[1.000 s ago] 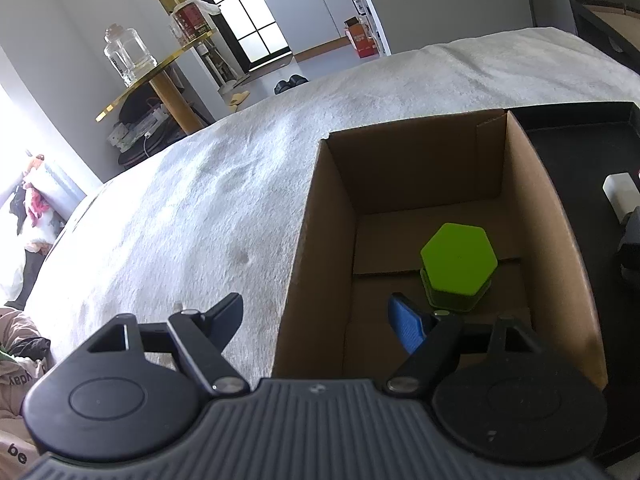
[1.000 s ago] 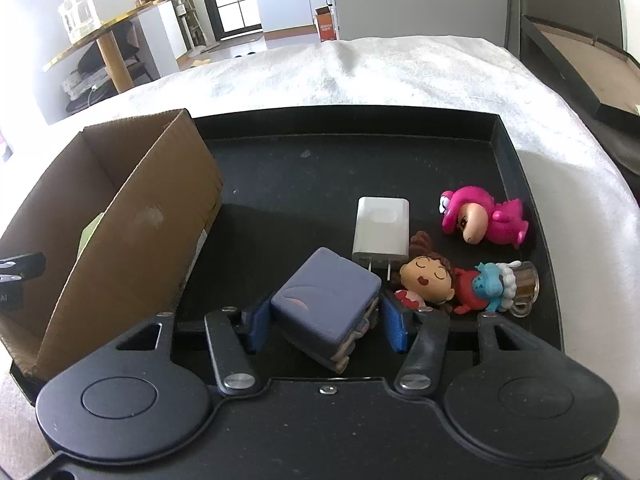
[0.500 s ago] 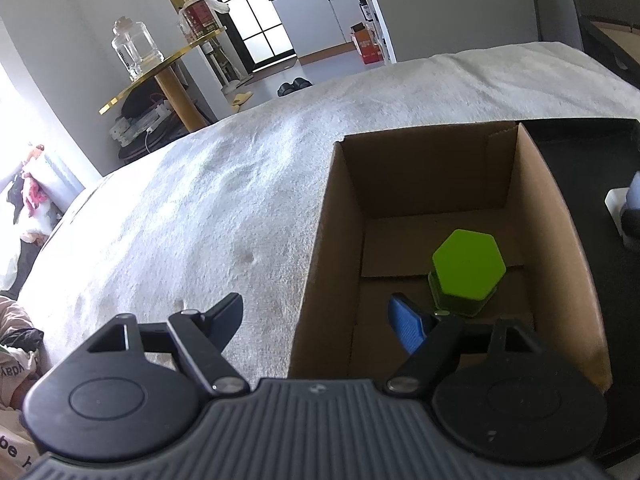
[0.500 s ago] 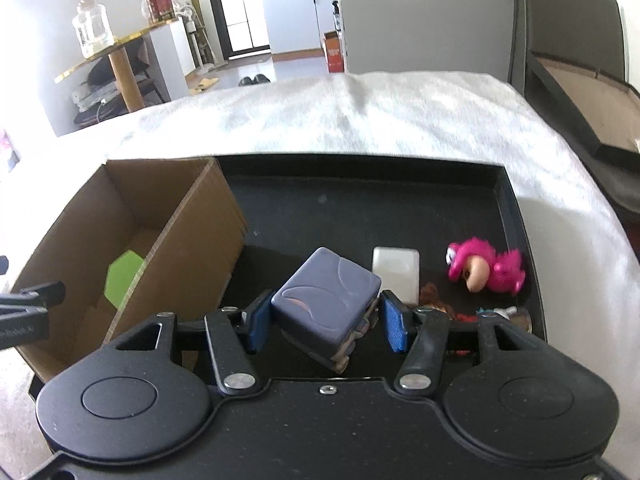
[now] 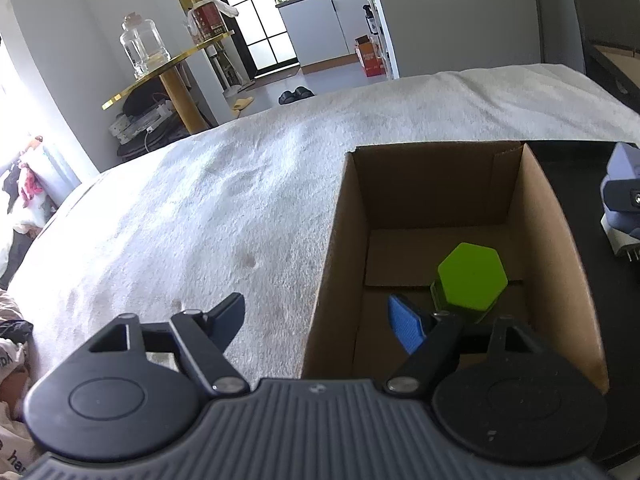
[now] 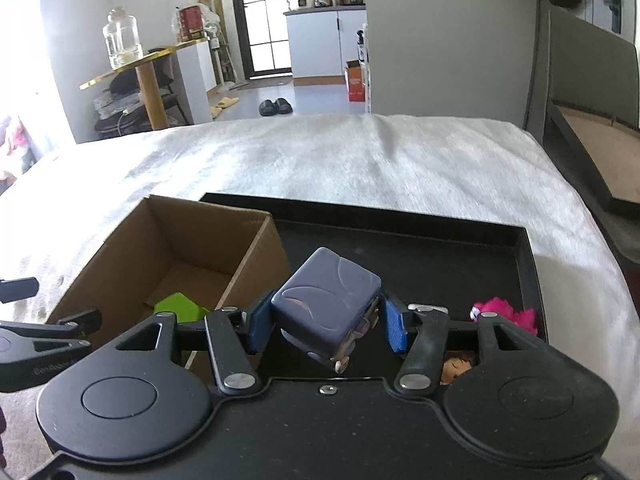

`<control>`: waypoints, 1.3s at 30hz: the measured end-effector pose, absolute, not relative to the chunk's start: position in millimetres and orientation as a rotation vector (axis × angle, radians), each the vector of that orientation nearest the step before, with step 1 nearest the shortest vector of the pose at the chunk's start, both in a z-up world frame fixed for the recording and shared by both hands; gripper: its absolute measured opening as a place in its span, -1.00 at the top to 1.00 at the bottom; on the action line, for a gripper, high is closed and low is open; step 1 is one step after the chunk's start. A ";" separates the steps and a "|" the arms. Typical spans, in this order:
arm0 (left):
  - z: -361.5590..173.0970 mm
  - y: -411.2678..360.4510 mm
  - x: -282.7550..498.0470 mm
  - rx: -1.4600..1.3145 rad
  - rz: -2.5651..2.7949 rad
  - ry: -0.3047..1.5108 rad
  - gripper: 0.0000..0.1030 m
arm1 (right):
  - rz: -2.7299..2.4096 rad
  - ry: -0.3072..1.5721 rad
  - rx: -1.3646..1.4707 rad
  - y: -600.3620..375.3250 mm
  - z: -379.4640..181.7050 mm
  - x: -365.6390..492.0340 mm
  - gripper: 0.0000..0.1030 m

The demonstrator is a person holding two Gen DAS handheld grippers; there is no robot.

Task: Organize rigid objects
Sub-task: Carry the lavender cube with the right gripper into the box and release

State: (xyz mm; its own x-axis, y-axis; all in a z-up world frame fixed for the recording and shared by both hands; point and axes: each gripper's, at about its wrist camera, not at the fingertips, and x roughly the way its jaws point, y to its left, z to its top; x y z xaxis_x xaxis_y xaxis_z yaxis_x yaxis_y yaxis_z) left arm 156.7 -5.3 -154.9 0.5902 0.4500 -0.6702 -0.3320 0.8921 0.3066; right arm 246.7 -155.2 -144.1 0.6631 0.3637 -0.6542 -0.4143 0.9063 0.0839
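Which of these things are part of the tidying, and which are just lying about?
Part of the job: purple-grey block clamped in the right gripper; cardboard box; green hexagon inside it; black tray; pink toy; white charger.

Just around: glass jar; slippers; white blanket.

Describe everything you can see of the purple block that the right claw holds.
The block is a rounded, dull purple cube, plastic by its look, with curved grooves on its top face and pale stacked layers showing at its lower right edge. The right claw grips it by two opposite sides, tilted, clear of the black tray and just right of the box. Its underside is hidden.
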 end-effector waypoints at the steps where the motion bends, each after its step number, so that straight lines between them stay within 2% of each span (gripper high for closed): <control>1: -155.0 -4.5 156.3 0.148 0.455 0.819 -0.43 | 0.445 0.717 -0.078 -152.8 -142.5 246.1 -0.05; 11: -159.2 2.1 155.6 0.102 0.432 0.823 0.26 | 0.494 0.671 -0.117 -126.1 -129.6 239.9 -0.05; 13: -161.2 2.6 156.4 0.095 0.424 0.825 0.52 | 0.504 0.665 -0.125 -121.3 -127.5 238.4 -0.05; 15: -162.6 2.8 156.1 0.089 0.422 0.822 0.68 | 0.517 0.656 -0.137 -116.2 -124.7 237.0 -0.05; 39: -163.7 10.3 150.9 0.037 0.412 0.783 0.71 | 0.729 0.659 -0.245 -59.0 -138.4 232.1 -0.07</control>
State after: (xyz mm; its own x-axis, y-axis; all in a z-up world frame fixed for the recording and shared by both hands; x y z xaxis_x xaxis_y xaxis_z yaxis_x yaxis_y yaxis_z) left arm 150.9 10.3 -163.7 0.6334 0.3742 -0.6774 -0.3470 0.9197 0.1836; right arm 232.1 -59.0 -138.4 0.5568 0.5368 -0.6339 -0.6850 0.7283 0.0149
